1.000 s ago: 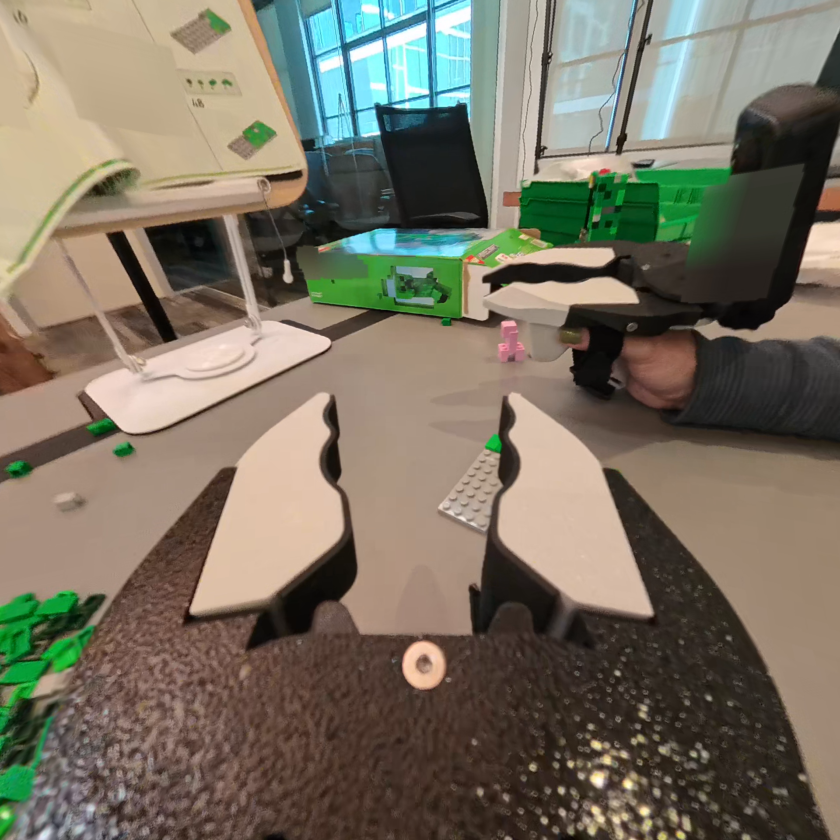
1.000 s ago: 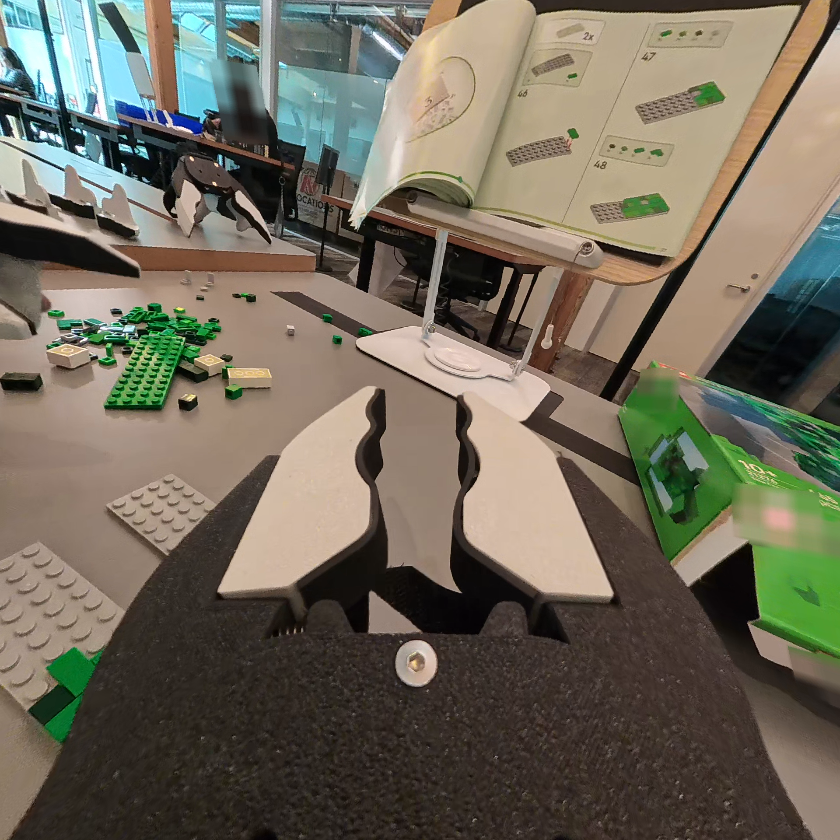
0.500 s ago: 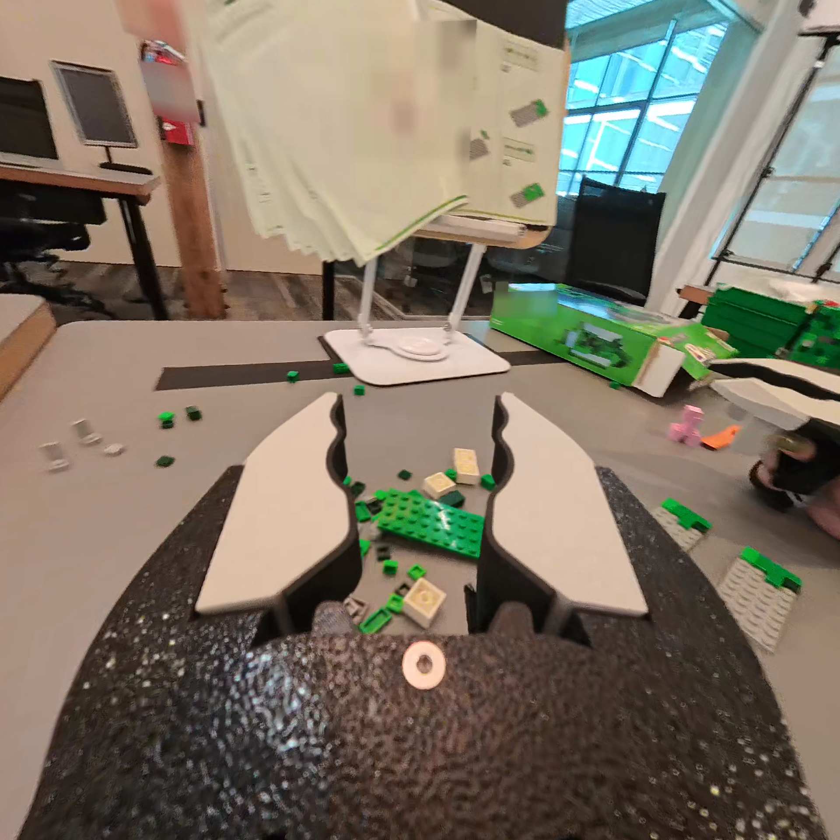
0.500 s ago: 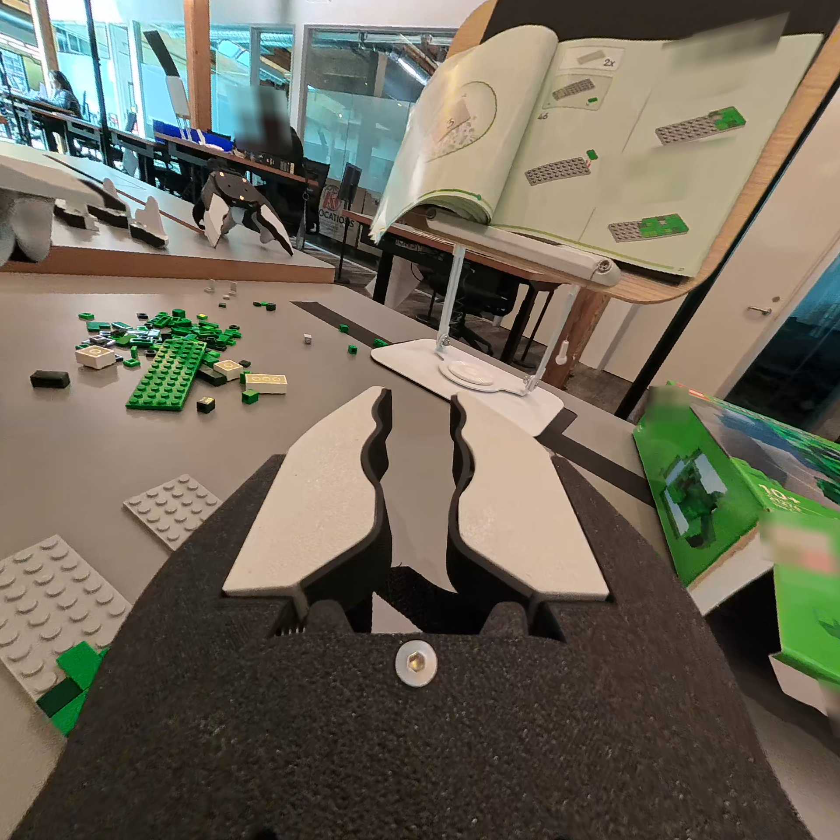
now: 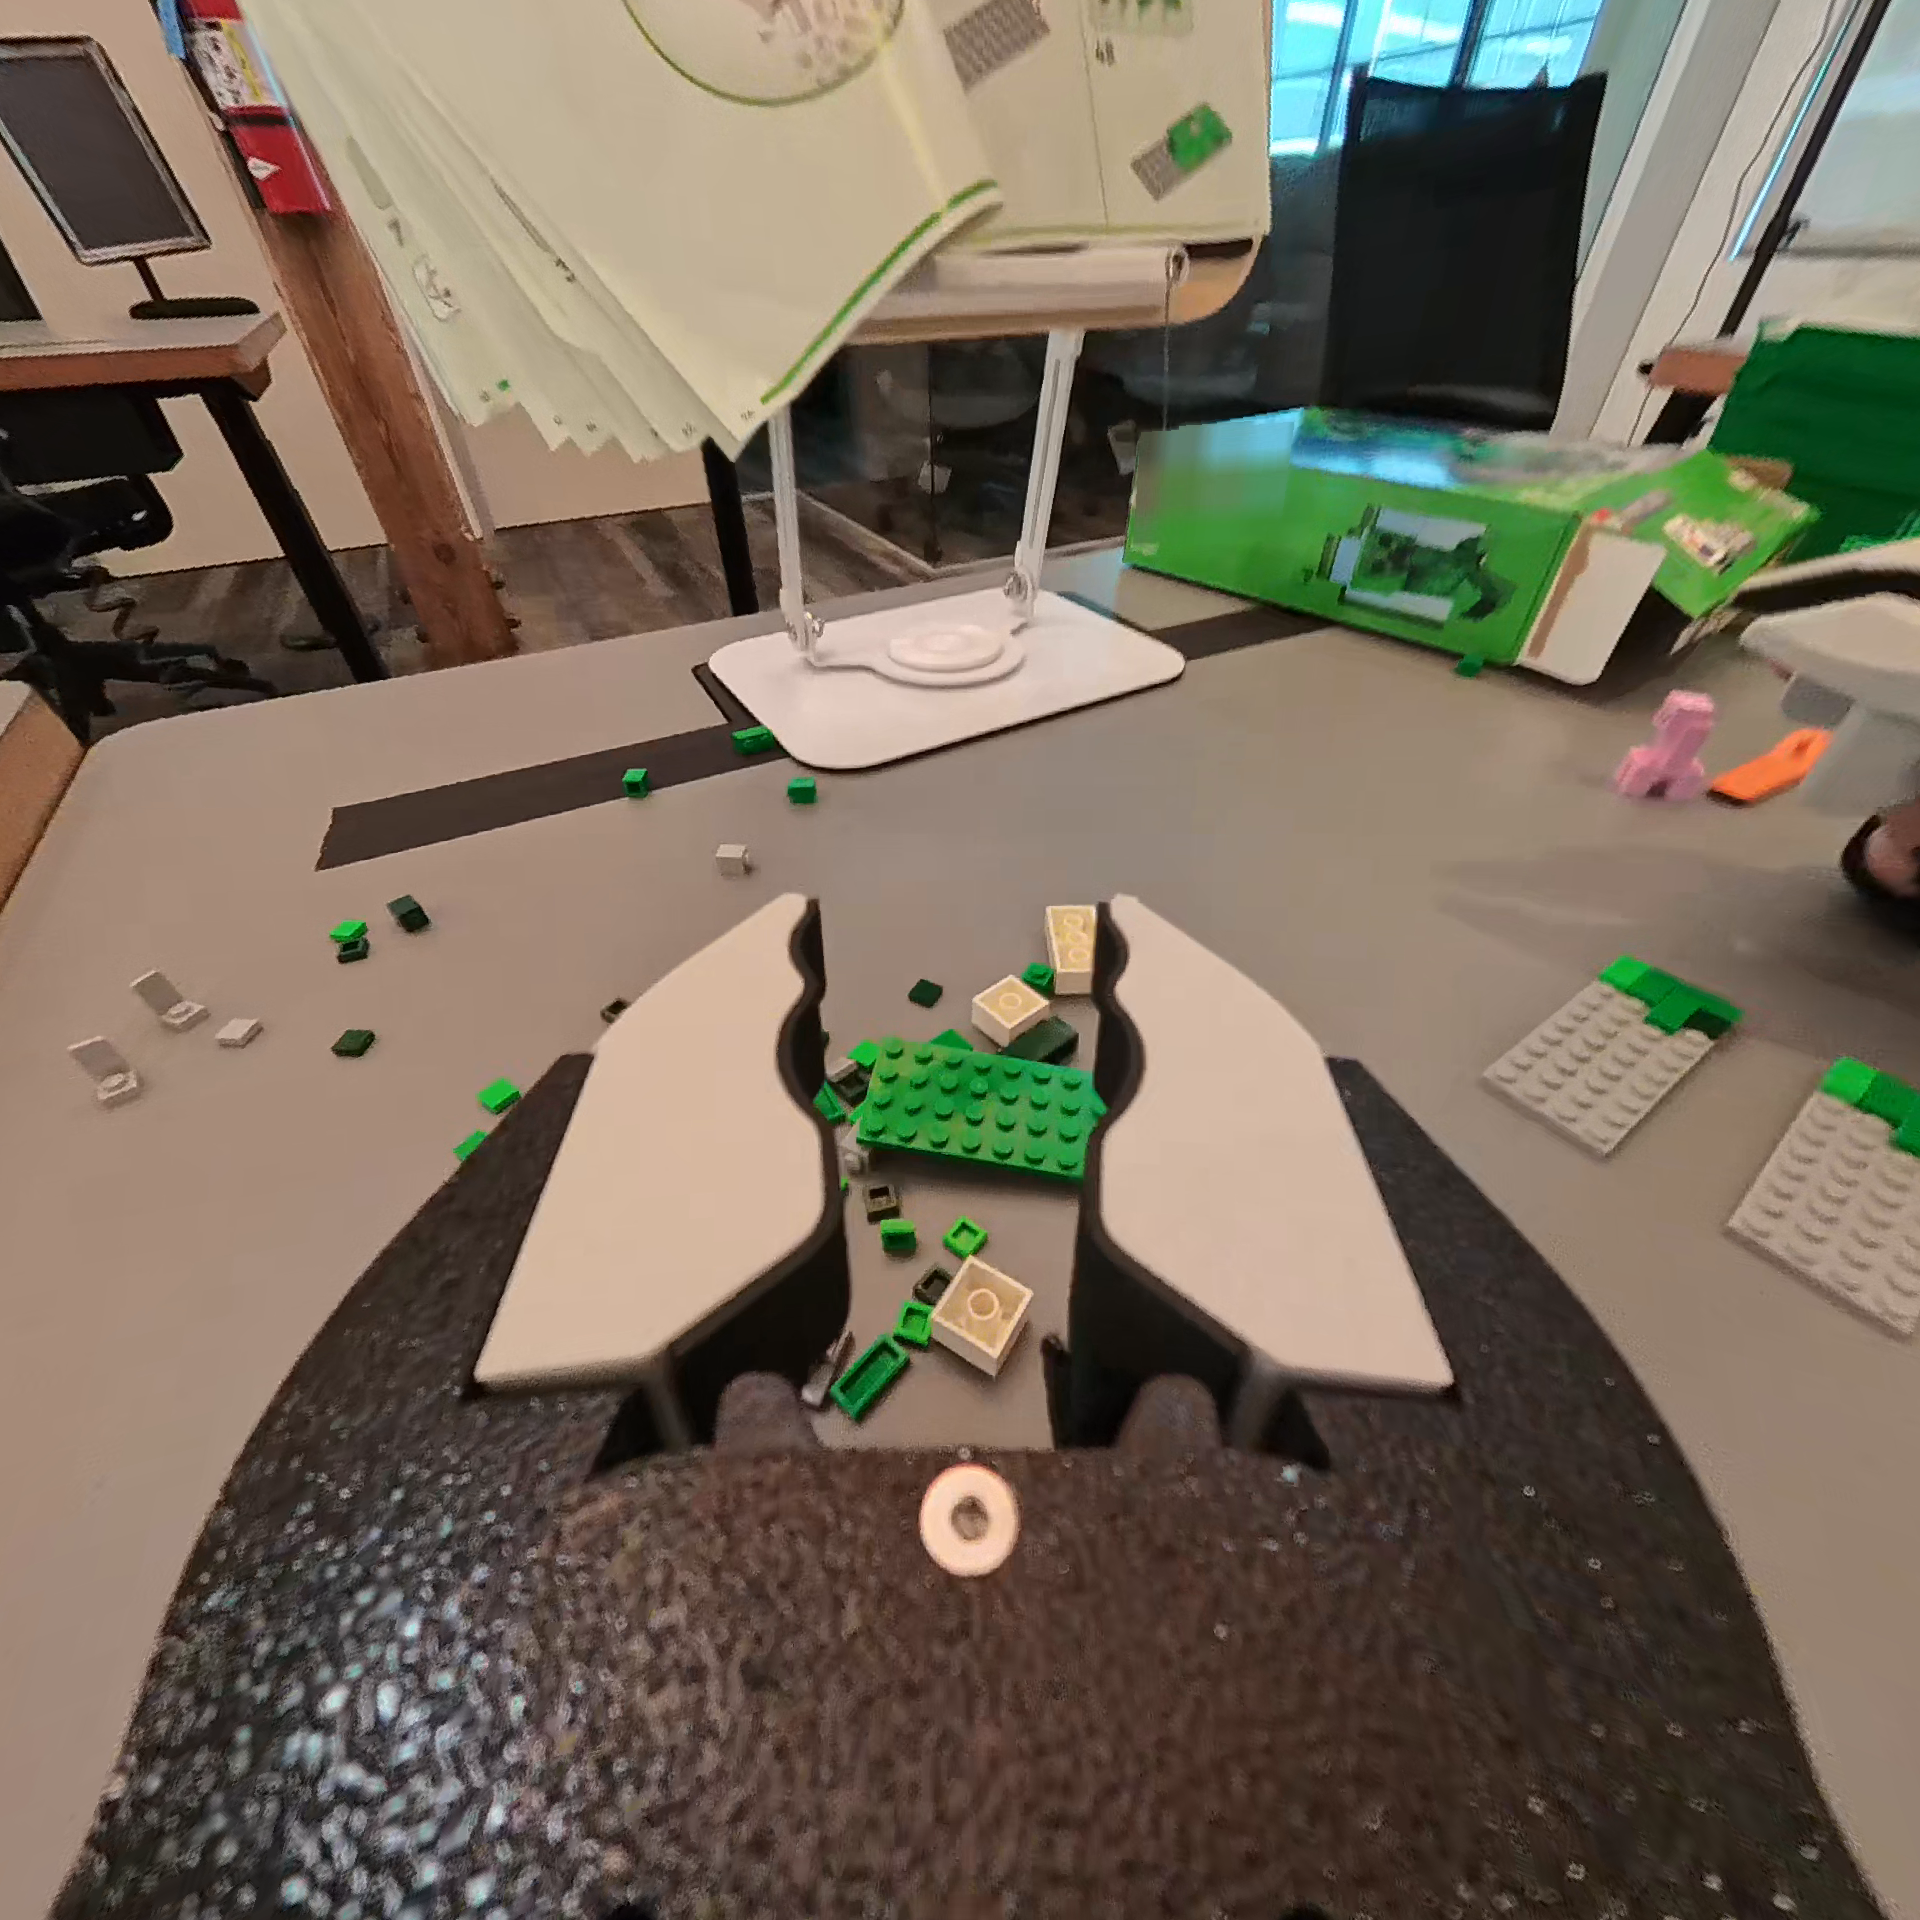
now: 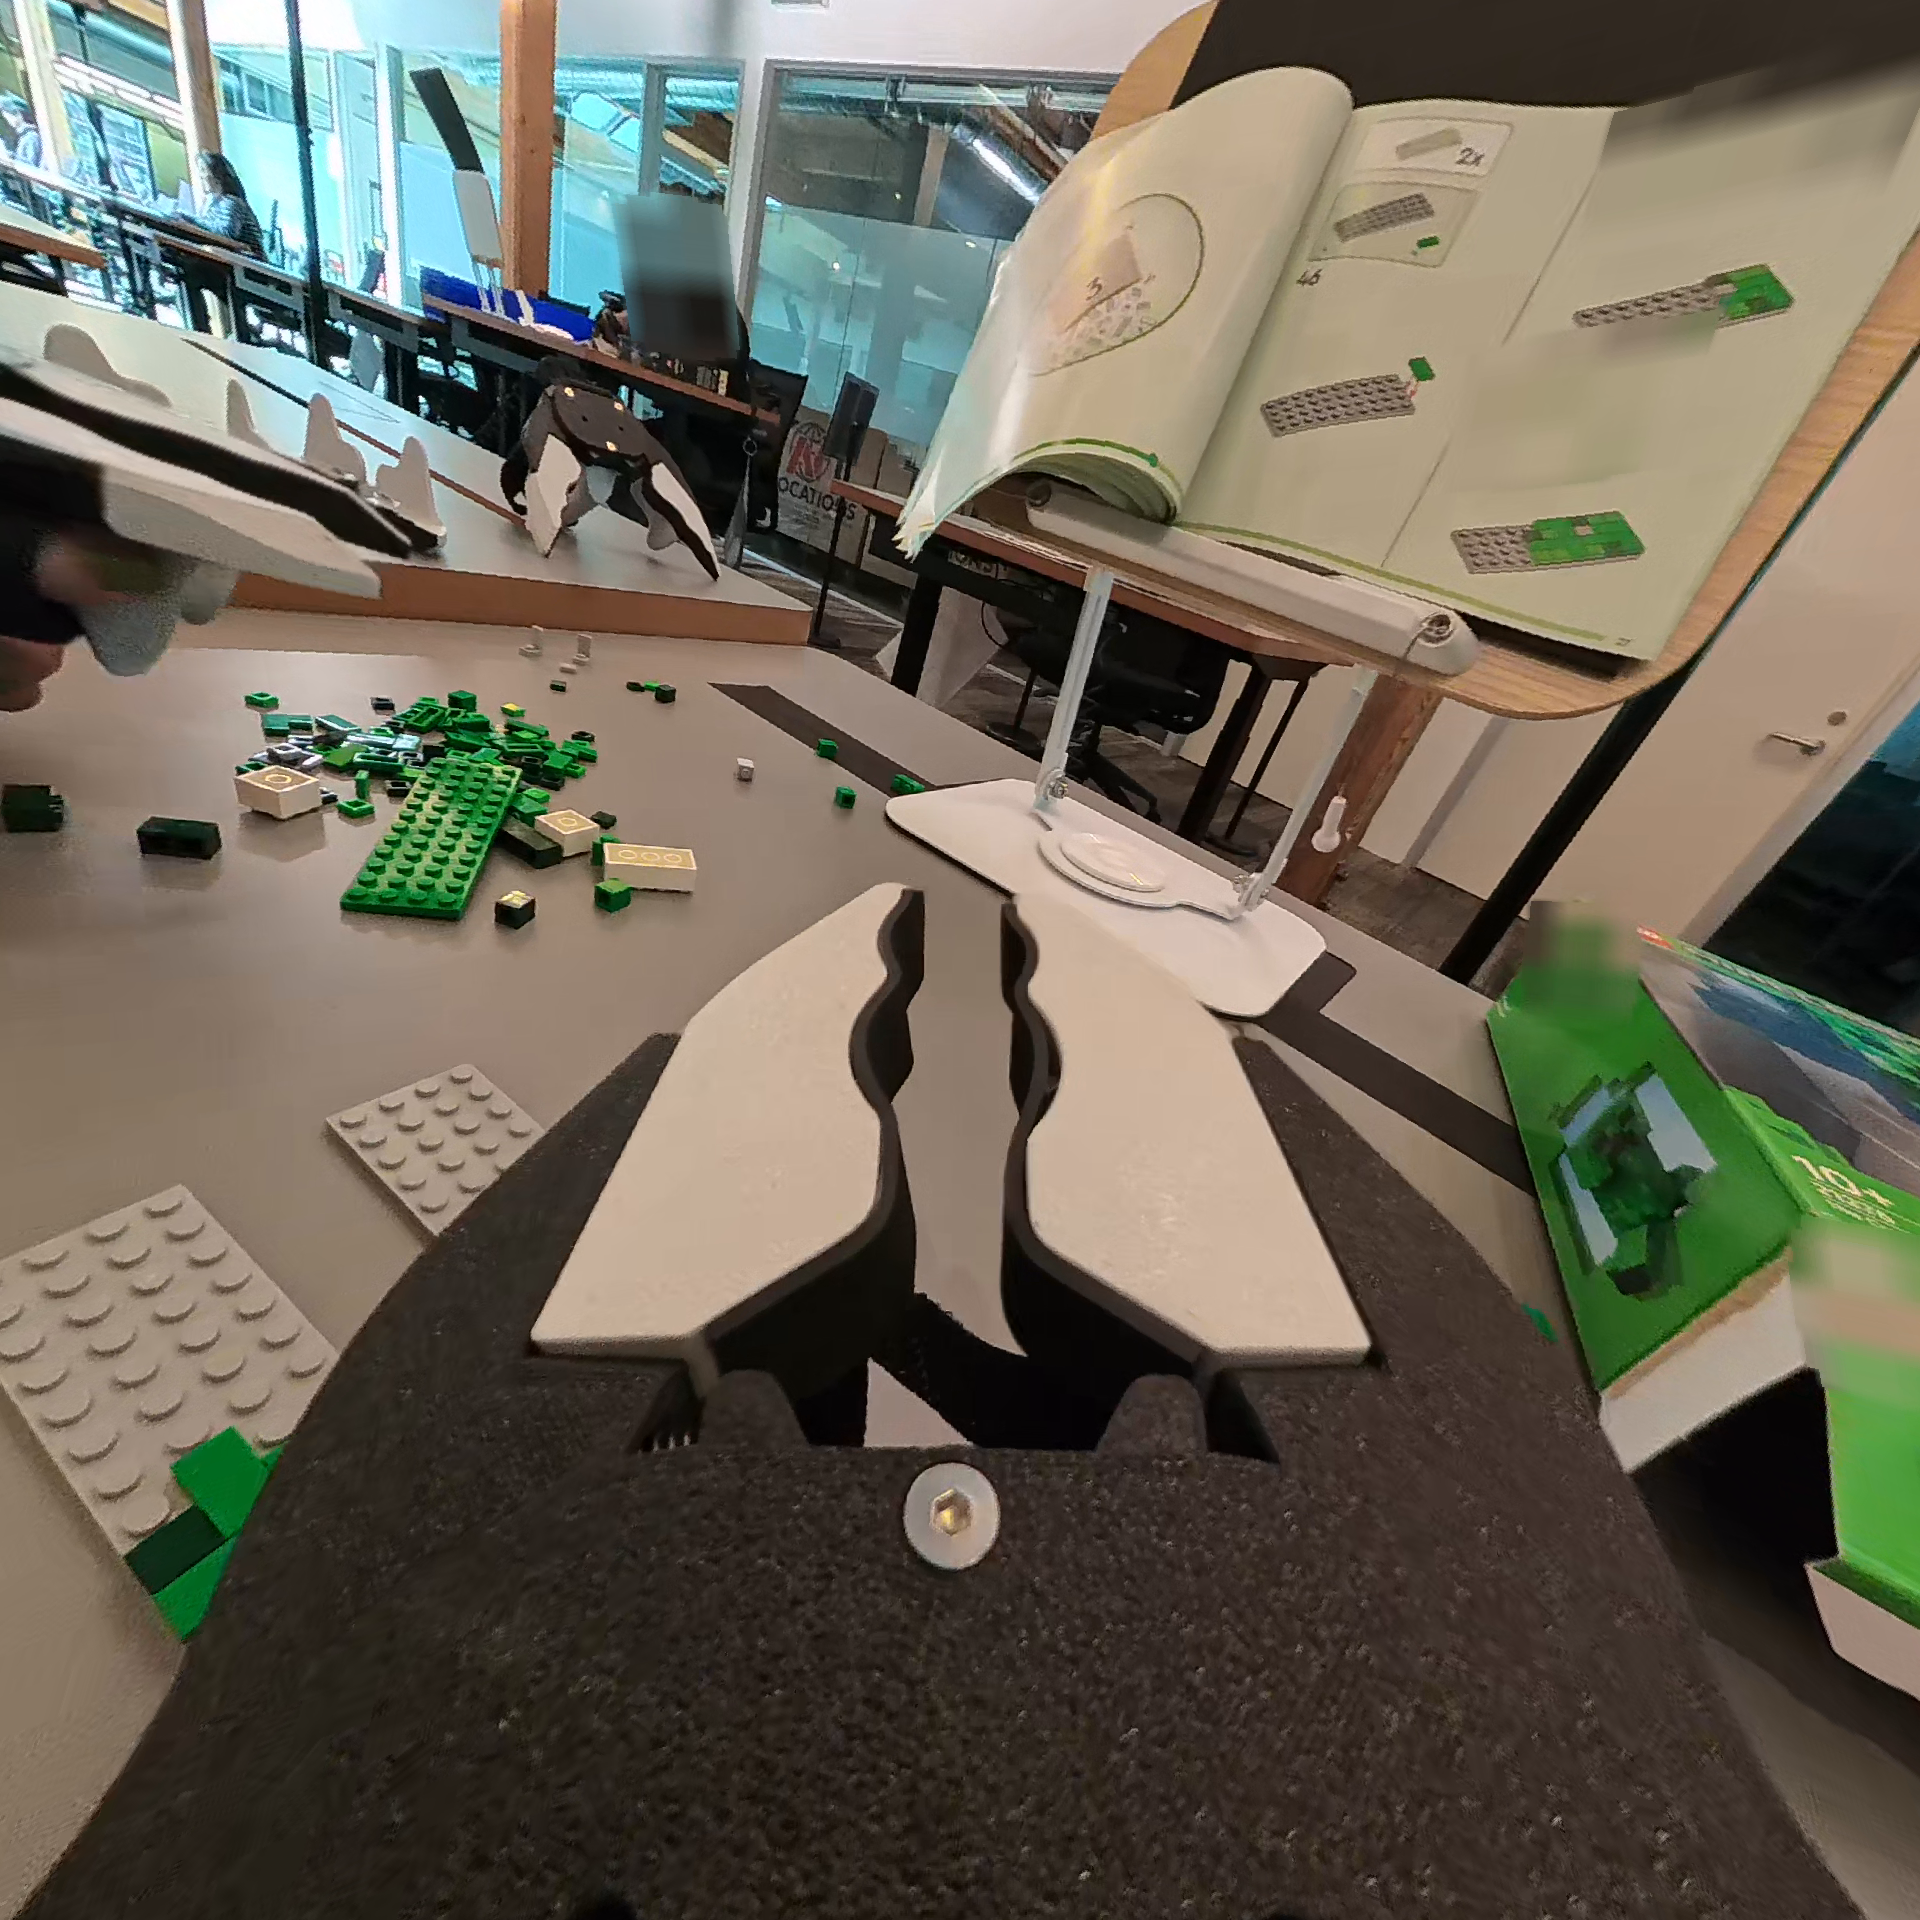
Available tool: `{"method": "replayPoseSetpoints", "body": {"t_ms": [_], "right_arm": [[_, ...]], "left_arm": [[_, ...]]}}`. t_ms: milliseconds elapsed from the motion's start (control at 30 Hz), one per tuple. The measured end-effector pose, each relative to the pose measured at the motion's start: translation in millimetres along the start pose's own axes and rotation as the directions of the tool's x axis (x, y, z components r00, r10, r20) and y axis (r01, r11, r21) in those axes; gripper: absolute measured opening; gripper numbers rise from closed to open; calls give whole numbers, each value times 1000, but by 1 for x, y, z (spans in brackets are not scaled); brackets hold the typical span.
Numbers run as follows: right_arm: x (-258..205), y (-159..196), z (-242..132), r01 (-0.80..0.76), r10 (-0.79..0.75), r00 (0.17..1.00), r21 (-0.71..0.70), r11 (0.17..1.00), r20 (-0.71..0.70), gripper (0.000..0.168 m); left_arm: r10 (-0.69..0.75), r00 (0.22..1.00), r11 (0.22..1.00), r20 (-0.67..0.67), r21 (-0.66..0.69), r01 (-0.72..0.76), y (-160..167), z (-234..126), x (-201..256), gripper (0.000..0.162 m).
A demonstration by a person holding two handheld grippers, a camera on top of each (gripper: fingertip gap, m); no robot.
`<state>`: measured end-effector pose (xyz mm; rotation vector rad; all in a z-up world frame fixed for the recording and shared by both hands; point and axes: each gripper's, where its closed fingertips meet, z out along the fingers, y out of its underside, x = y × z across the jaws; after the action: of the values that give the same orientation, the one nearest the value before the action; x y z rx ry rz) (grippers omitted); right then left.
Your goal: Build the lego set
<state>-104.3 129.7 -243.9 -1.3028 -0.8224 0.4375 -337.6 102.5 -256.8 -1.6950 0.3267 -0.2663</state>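
Note:
My left gripper (image 5: 961,914) is open and empty, held above a pile of loose green, white and dark pieces around a green plate (image 5: 977,1112). It also shows at the upper left of the right wrist view (image 6: 208,509). Two grey plates with green tiles lie to its right, one nearer the pile (image 5: 1600,1060) and one at the edge (image 5: 1839,1205). My right gripper (image 6: 961,904) is empty, its jaws a narrow gap apart, above bare table. The two grey plates (image 6: 436,1138) (image 6: 135,1351) lie to its left, with the green plate (image 6: 436,831) beyond them.
An open instruction booklet (image 6: 1455,343) rests on a stand with a white base (image 5: 935,675) at the back. A green set box (image 6: 1662,1164) lies at the right. A pink figure (image 5: 1662,748) and an orange piece (image 5: 1766,769) sit near it. Small pieces (image 5: 353,935) are scattered at the left. The left gripper's tips are roughly 25 cm from the right gripper's.
My left gripper has swung left from a grey plate to above the green pile and moved closer to it. My right gripper's jaws have narrowed; it has barely moved.

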Motion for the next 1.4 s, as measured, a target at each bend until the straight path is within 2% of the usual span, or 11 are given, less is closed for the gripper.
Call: {"method": "replayPoseSetpoints", "body": {"t_ms": [300, 567, 767, 833, 933, 1033, 1100, 1167, 1267, 1333, 1400], "right_arm": [[-3, 1, 0, 6, -5, 1000, -7, 1000, 21, 8], [-4, 1, 1, 11, -11, 1000, -7, 1000, 25, 8], [-4, 1, 1, 7, -7, 1000, -5, 1000, 27, 7], [-4, 1, 1, 10, -10, 1000, -5, 1000, 29, 7], [-5, 1, 1, 14, -14, 999, -6, 1000, 31, 7], [-8, 0, 1, 23, -22, 999, -2, 1000, 49, 7], [-24, -2, 3, 40, -40, 990, -2, 999, 138, 7], [-61, -5, 10, 53, -33, 942, -51, 997, 333, 11], [-122, -12, 31, 162, -56, 796, -123, 979, 603, 10], [-151, -13, 55, 274, -92, 697, -145, 951, 712, 13], [-171, -17, 83, 348, -115, 620, -141, 927, 776, 19]], "left_arm": [[30, 998, 999, 62, -13, -29, 1, -5, -15, 44], [-13, 978, 993, 207, -108, 37, 13, -33, -71, 33], [-115, 993, 950, 9, -290, 112, 42, -43, -66, 14], [-51, 997, 945, -49, -326, 33, 46, -47, -62, 12], [11, 960, 928, -279, -355, -114, 54, -53, -30, 12], [57, 925, 893, -375, -395, -215, 64, -53, -11, 12], [123, 935, 866, -333, -424, -265, 70, -51, -18, 12], [216, 961, 870, -174, -411, -271, 64, -47, -46, 12], [233, 969, 921, 81, -337, -194, 48, -53, -91, 6], [193, 972, 946, 133, -288, -149, 44, -59, -104, 5], [135, 986, 956, 97, -274, -104, 46, -62, -104, 7]]}}
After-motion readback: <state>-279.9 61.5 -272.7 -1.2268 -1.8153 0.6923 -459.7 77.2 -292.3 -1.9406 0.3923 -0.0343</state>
